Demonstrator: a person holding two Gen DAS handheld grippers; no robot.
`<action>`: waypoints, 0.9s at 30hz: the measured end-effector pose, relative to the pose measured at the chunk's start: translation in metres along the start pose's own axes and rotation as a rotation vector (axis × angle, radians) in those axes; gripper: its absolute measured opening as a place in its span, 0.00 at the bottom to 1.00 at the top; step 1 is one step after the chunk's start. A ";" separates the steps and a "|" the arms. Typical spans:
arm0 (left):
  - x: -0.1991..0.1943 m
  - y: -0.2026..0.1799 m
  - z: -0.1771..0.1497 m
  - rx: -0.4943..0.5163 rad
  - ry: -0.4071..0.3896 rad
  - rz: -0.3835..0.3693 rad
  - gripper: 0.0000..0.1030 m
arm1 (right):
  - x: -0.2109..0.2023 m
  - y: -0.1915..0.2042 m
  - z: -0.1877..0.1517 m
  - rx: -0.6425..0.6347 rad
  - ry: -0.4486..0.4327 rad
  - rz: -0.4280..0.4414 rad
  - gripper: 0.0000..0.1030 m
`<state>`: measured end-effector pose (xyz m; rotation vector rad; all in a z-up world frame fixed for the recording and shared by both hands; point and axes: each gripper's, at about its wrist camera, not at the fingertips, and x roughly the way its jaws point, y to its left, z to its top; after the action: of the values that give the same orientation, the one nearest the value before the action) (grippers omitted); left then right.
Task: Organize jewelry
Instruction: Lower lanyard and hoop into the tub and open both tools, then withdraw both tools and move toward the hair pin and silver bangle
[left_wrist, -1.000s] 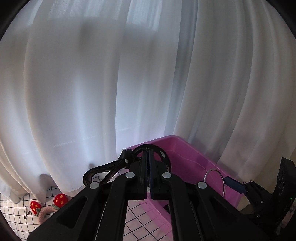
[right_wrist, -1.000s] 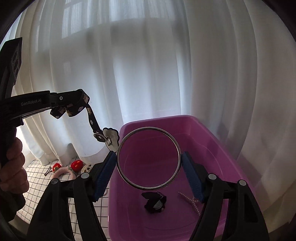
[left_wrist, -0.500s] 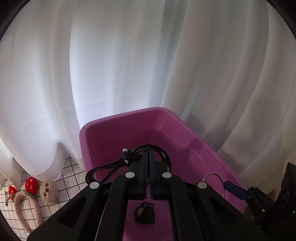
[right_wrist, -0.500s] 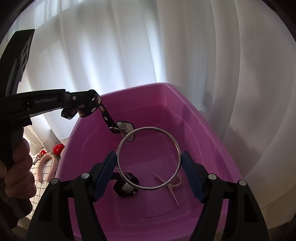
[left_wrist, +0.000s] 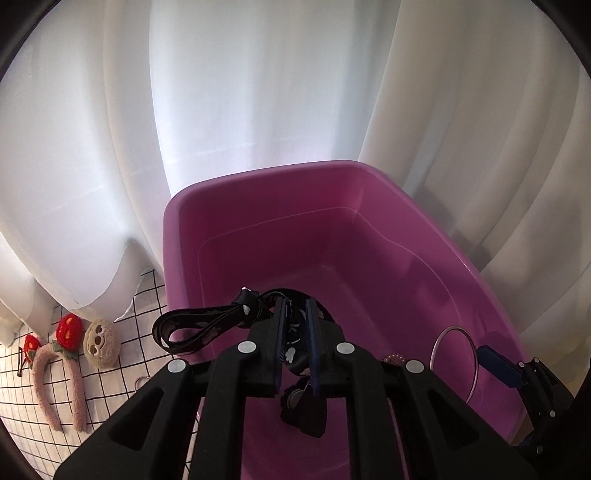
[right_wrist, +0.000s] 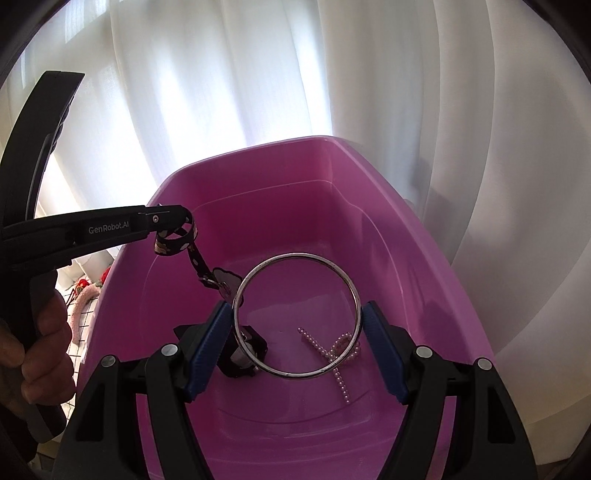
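Observation:
My left gripper (left_wrist: 294, 314) is shut on a black patterned strap (left_wrist: 199, 325) with a charm, held over the pink tub (left_wrist: 258, 229). In the right wrist view the strap (right_wrist: 177, 240) hangs from the left gripper (right_wrist: 162, 218) above the tub (right_wrist: 424, 236). My right gripper (right_wrist: 297, 317) is shut on a silver bangle (right_wrist: 354, 295), upright over the tub's inside. The bangle (left_wrist: 474, 354) also shows in the left wrist view. A pearl strand (right_wrist: 332, 350) and a small black piece (right_wrist: 240, 354) lie on the tub floor.
White curtains (right_wrist: 258, 92) hang close behind the tub. To its left, on a white grid cloth (left_wrist: 122, 350), lie a pink strawberry headband (left_wrist: 74, 376), a round plush clip (left_wrist: 101, 343) and a thin dark hairpin (left_wrist: 20, 362).
Both grippers have moved forward and down over the tub. The strap and bangle now hang lower inside its rim. The left jaws have parted slightly around the strap.

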<state>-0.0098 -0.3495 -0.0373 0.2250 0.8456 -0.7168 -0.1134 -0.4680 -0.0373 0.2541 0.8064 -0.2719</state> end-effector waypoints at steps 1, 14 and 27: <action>0.000 0.000 -0.001 -0.002 0.007 0.016 0.38 | 0.003 -0.002 0.001 0.005 0.001 0.001 0.68; -0.020 0.017 -0.003 -0.088 -0.012 0.085 0.91 | 0.006 -0.003 -0.001 -0.004 0.016 0.002 0.69; -0.034 0.018 -0.007 -0.100 -0.040 0.110 0.91 | 0.000 0.003 -0.002 -0.028 -0.014 0.031 0.69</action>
<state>-0.0179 -0.3164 -0.0183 0.1659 0.8223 -0.5726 -0.1138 -0.4645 -0.0384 0.2381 0.7912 -0.2324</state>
